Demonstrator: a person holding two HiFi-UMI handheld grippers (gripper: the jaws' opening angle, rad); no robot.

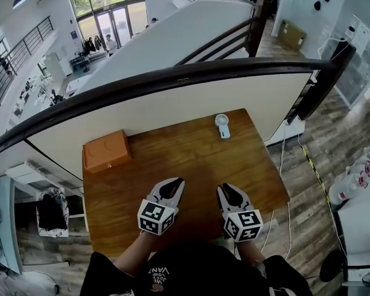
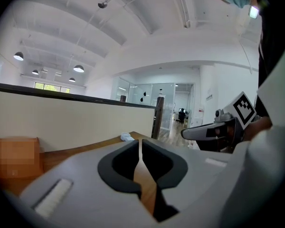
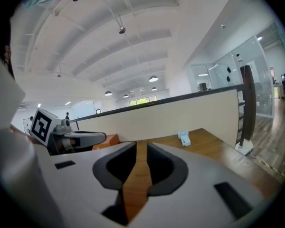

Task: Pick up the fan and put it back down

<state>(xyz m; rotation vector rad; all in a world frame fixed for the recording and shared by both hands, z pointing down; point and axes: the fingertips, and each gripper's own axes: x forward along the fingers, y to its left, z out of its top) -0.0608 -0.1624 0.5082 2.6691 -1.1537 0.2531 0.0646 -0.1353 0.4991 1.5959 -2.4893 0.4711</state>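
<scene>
The small white hand fan (image 1: 222, 126) lies flat near the far edge of the wooden table (image 1: 191, 159). It shows small and distant in the left gripper view (image 2: 126, 137) and the right gripper view (image 3: 183, 137). Both grippers hover over the near part of the table, well short of the fan. My left gripper (image 1: 176, 187) has its jaws closed together with nothing in them (image 2: 140, 144). My right gripper (image 1: 227, 190) holds its jaws a narrow slit apart, only wood showing between them (image 3: 142, 146).
An orange box (image 1: 107, 151) sits at the table's far left corner. A dark handrail (image 1: 172, 82) on a cream wall runs right behind the table. The table's right edge drops to a wood floor with cables (image 1: 283, 165).
</scene>
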